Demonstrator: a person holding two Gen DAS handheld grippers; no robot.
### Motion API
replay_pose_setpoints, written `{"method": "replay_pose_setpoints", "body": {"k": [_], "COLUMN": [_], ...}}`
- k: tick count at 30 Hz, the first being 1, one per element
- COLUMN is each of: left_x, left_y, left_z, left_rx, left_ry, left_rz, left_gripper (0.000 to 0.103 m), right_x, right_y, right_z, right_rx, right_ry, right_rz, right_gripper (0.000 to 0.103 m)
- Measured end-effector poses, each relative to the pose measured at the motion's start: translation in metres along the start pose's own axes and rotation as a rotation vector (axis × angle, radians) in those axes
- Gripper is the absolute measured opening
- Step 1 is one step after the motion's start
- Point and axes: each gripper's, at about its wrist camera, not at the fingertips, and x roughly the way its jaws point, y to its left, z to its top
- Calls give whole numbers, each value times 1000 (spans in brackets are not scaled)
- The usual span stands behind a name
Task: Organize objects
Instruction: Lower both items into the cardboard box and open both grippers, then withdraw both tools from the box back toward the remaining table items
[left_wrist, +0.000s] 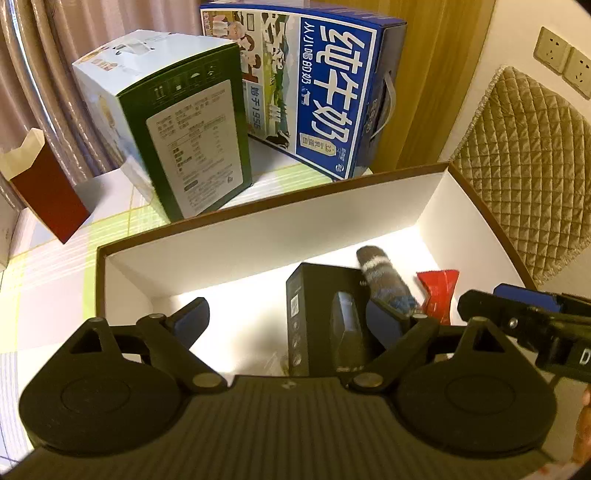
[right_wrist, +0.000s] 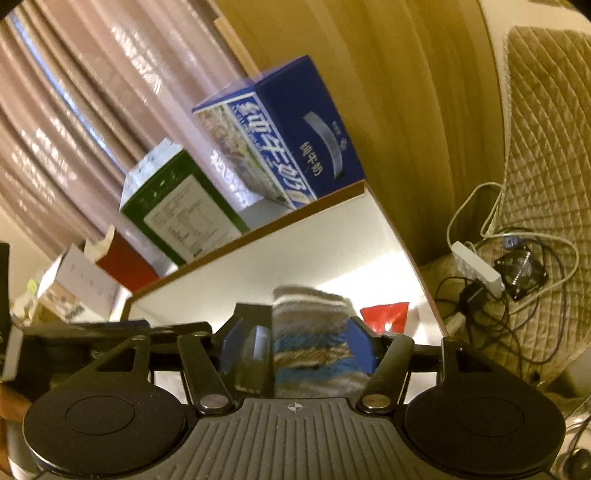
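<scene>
An open box with a brown rim (left_wrist: 258, 206) and white inside holds a black carton (left_wrist: 314, 295), a striped knit sock (left_wrist: 384, 277) leaning on it, and a red packet (left_wrist: 439, 291). My left gripper (left_wrist: 288, 323) hovers over the box's near side, open wide with nothing between its blue pads. In the right wrist view the box rim (right_wrist: 258, 230) runs diagonally. My right gripper (right_wrist: 297, 347) is open; the blurred sock (right_wrist: 310, 325) lies just ahead, close to the right pad and apart from the left one. The red packet (right_wrist: 384, 314) lies beyond. The right gripper (left_wrist: 517, 317) enters the left wrist view at the right.
Behind the box stand a green-and-white carton (left_wrist: 184, 122), a blue milk carton (left_wrist: 317, 81) and a red paper bag (left_wrist: 48, 199) on a checked tablecloth. A quilted chair back (left_wrist: 528, 166) is at the right, with a power strip (right_wrist: 480, 269) and cables on its cushion.
</scene>
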Motion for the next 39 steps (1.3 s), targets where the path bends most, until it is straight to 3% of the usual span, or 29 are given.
{"method": "replay_pose_setpoints", "body": {"k": [8, 13, 39], "left_x": [-28, -49, -142], "left_y": [9, 12, 32], "left_z": [-17, -31, -111], "left_rx": [-2, 2, -72], "left_ry": [-23, -43, -92], "left_rz": [-13, -27, -47], "left_gripper": [93, 95, 96], "right_x": [-15, -27, -99], "right_y": [14, 20, 54], "right_z": [-16, -23, -67], "right_rx": [-145, -178, -167], "right_ry": [8, 0, -67], "right_rz": [-55, -68, -40], "right_gripper": [88, 97, 101]}}
